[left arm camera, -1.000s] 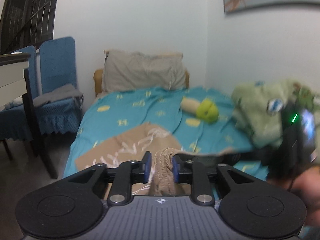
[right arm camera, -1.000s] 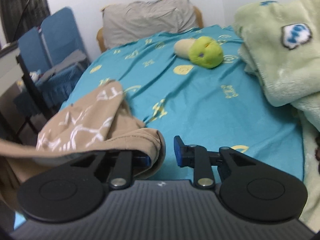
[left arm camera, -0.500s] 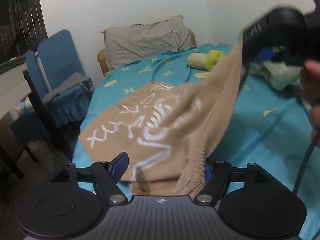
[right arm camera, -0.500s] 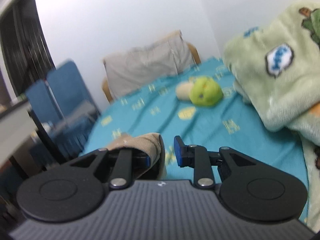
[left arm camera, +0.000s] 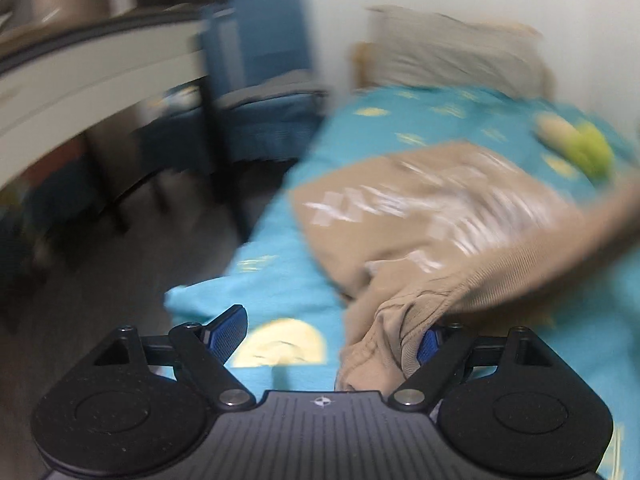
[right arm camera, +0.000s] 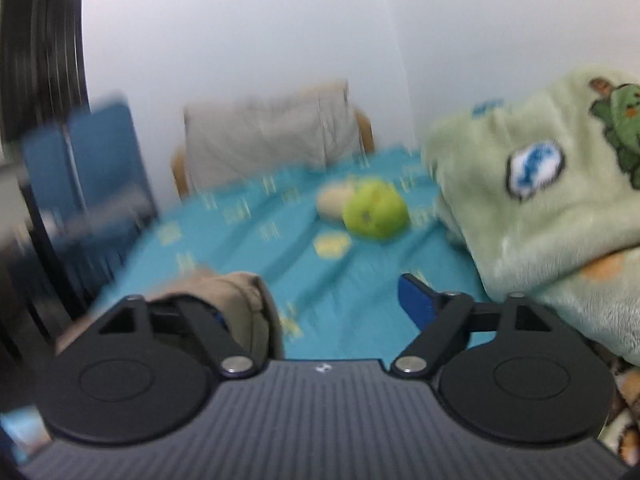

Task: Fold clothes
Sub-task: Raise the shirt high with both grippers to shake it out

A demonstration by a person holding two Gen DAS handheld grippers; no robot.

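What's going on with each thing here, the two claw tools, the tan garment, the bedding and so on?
Left gripper: open, tan cloth draped over one finger.
Right gripper: open, tan cloth bunched over one finger.
Tan garment: partly spread on the bed, white print up, near edge lifted.
Green blanket: heaped at the bed's side.
Green plush toy: lying on the sheet.
Pillow: propped against the headboard.

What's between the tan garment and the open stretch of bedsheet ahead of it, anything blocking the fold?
Nothing visible. The tan garment lies on the teal bedsheet, hem draped over one finger of each open pair of tongs. The green plush toy sits farther up near the pillow; the green blanket lies off to the right.
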